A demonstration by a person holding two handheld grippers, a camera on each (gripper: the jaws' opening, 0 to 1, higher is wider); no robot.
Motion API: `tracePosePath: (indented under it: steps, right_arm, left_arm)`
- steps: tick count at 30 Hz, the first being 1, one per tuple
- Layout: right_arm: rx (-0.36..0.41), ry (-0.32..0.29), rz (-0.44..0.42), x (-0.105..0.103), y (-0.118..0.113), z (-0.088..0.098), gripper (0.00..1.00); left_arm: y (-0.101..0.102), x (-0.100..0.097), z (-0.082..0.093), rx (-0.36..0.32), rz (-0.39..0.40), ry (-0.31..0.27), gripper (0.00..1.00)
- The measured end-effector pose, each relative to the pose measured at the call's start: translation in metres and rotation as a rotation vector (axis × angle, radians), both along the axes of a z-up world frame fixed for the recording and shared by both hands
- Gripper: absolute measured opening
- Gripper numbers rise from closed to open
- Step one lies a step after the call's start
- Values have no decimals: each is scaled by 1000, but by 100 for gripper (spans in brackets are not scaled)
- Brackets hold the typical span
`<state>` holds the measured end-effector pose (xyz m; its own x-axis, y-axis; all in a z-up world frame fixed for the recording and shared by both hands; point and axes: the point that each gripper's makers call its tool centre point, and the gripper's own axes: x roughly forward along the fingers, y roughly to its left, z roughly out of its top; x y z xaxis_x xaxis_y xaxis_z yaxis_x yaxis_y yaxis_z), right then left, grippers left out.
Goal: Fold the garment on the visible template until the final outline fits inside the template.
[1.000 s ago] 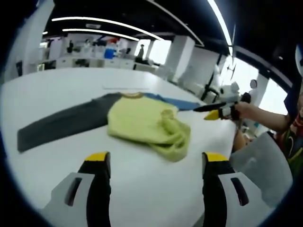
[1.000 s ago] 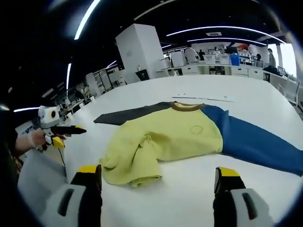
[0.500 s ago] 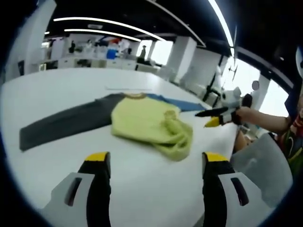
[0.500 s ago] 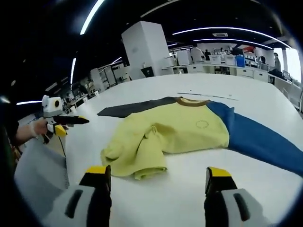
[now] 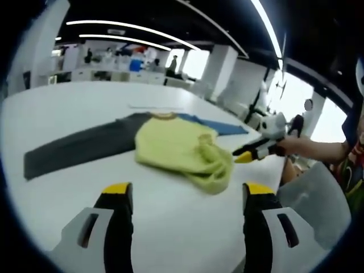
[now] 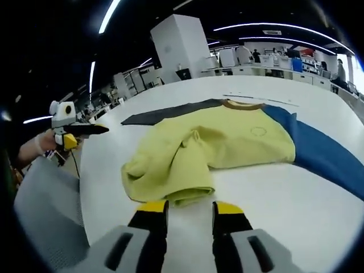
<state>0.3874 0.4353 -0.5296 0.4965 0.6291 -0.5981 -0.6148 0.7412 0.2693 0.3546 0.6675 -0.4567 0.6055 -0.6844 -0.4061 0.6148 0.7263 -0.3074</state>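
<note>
Yellow shirt [image 5: 181, 149]: one, with one grey sleeve [image 5: 77, 149] and one blue sleeve [image 6: 322, 154], lay bunched on the white table [image 5: 68, 99].
Tools: two; left tool [image 5: 187, 192] stood wide apart, right tool [image 6: 188, 208] nearly together, pointing at the hem.
Right gripper view: blue sleeve shown full-length.

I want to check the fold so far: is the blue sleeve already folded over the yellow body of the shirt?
No, the blue sleeve lies stretched out flat on the white table, beside the yellow body.
</note>
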Motion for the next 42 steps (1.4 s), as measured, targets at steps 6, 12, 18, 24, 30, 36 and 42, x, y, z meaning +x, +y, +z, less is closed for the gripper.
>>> tracePosePath:
  steps: [6, 12, 18, 24, 30, 36, 42]
  right_arm:
    - [38, 14, -11, 3, 7, 0, 19]
    - [53, 38, 1, 1, 17, -5, 12]
    - [55, 49, 7, -1, 19, -8, 0]
    - [49, 37, 2, -2, 16, -3, 0]
    - [41, -8, -9, -2, -1, 13, 0]
    - [15, -36, -41, -7, -32, 27, 0]
    - [-25, -54, -54, -18, -59, 38, 0]
  left_arm:
    - [4, 2, -1, -1, 5, 1, 75]
    - [4, 2, -2, 0, 1, 3, 75]
    - [5, 2, -4, 2, 1, 9, 75]
    - [4, 1, -5, 7, -1, 10, 74]
    - [4, 2, -4, 10, -7, 5, 74]
    - [1, 1, -2, 8, -14, -1, 74]
    - [-1, 0, -2, 10, -17, -1, 74]
